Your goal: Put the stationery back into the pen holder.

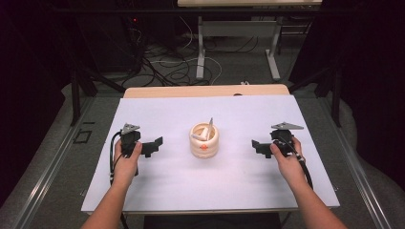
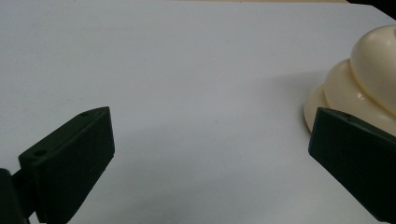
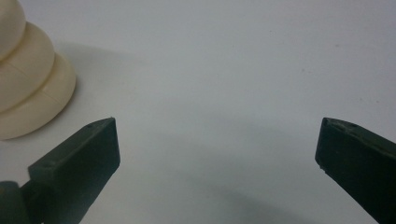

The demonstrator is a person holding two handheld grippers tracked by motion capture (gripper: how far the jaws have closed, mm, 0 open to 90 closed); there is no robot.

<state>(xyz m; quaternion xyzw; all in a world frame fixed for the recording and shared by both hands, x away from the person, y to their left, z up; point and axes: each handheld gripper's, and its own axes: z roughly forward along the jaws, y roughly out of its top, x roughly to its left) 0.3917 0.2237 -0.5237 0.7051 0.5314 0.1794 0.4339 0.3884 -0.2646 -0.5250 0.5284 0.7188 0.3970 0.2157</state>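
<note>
Cream ribbed holder (image 1: pixel 204 143) is standing upright mid-table on the white sheet (image 1: pixel 167 186), with pale utensils (image 1: pixel 206 130) sticking out of its top. Left gripper (image 1: pixel 154 145) is resting to its left and right gripper (image 1: pixel 260 147) to its right, each well apart from it. Both are held with jaws spread wide, pinching nothing.

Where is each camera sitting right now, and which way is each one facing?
High view: above the near table edge, looking forward and down at the cream ribbed plastic holder; forearms, left hand-held gripper and right hand-held gripper show.
Left gripper view: rides the left one, faces the holder; open black jaws show.
Right gripper view: rides the right one, faces the holder; open jaws.
All views share the holder.
</note>
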